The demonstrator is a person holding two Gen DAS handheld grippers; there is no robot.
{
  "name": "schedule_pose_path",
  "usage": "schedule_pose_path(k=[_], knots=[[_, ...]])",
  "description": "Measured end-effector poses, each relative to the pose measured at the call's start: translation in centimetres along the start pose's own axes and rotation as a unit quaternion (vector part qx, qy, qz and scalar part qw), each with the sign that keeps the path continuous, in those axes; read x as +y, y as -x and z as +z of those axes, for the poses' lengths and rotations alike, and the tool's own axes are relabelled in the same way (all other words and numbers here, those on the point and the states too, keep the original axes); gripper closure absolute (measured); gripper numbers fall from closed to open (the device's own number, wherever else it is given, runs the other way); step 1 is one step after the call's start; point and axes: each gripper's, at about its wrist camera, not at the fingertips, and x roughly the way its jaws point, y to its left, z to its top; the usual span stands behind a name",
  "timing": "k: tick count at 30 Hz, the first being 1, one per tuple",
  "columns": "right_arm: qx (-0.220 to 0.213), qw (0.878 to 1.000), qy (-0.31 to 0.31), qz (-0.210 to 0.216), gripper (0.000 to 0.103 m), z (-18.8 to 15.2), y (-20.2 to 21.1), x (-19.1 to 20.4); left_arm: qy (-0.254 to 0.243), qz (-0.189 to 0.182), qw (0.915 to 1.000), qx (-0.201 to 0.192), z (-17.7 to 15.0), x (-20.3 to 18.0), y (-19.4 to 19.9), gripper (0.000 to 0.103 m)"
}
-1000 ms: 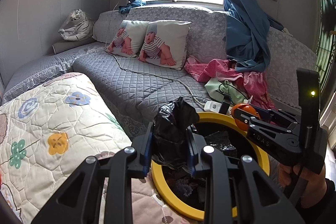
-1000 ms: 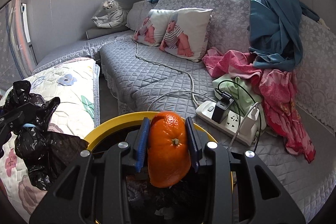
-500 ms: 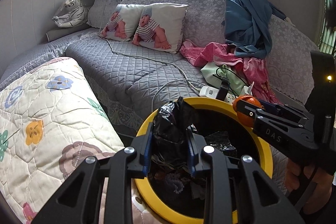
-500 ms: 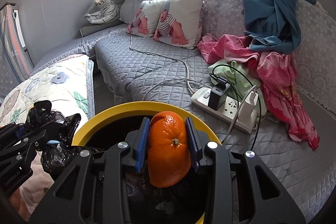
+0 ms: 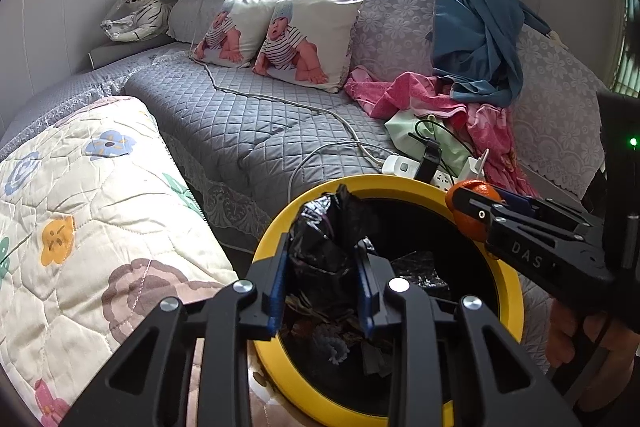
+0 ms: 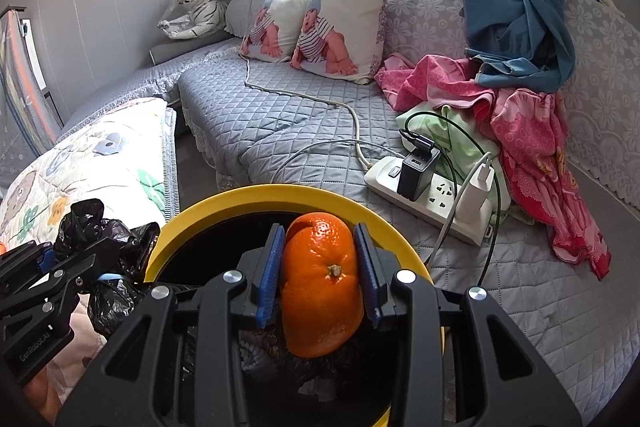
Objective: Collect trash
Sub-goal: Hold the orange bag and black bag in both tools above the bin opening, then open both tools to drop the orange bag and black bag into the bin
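Note:
A yellow-rimmed bin with a dark liner stands in front of the sofa, with scraps inside. My left gripper is shut on a crumpled black plastic bag and holds it over the bin's near left rim. From the right wrist view that bag hangs at the bin's left edge. My right gripper is shut on an orange, held over the bin's opening. The orange also shows at the bin's far right rim in the left wrist view.
A grey quilted sofa carries two baby-print cushions, pink and green clothes, and a white power strip with chargers and cables. A flowered quilt lies left of the bin. A toy tiger sits at the far left.
My left gripper sank toward the bin with the black bag, so the bin's opening now fills more of the view. The right gripper with the orange stayed over the bin.

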Motion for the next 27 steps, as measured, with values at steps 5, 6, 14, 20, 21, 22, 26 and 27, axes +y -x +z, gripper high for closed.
schedule_pose_path(k=[5,6,14,20,21,22,26,27], knots=[[0.006,1.000,-0.002,-0.002,0.066,-0.1,-0.2,-0.1,0.004,-0.002,1.0000,0.001,0.0,0.0,-0.2,0.074],[0.008,1.000,-0.004,-0.004,0.066,0.0,-0.2,-0.2,0.007,-0.002,1.0000,0.001,0.0,0.1,-0.1,0.074],[0.003,1.000,-0.013,-0.021,0.048,0.3,0.5,-0.6,0.027,-0.007,0.9996,-0.007,0.1,0.6,0.7,0.036],[-0.008,0.999,-0.030,-0.034,0.036,0.6,1.5,-1.2,0.060,0.008,0.9979,-0.023,0.8,2.1,2.1,0.020],[-0.011,0.999,-0.032,-0.036,0.034,0.6,1.6,-1.2,0.068,0.011,0.9973,-0.025,0.9,2.5,2.4,0.019],[-0.014,0.999,-0.034,-0.037,0.030,0.7,1.9,-1.3,0.077,0.015,0.9965,-0.029,1.0,2.9,2.8,0.016],[-0.034,0.998,-0.040,-0.027,0.017,1.1,3.0,-1.1,0.096,0.036,0.9935,-0.050,1.3,4.6,4.6,0.011],[-0.042,0.998,-0.038,-0.025,0.016,1.2,3.3,-0.9,0.100,0.048,0.9922,-0.057,1.3,5.2,5.1,0.010]])
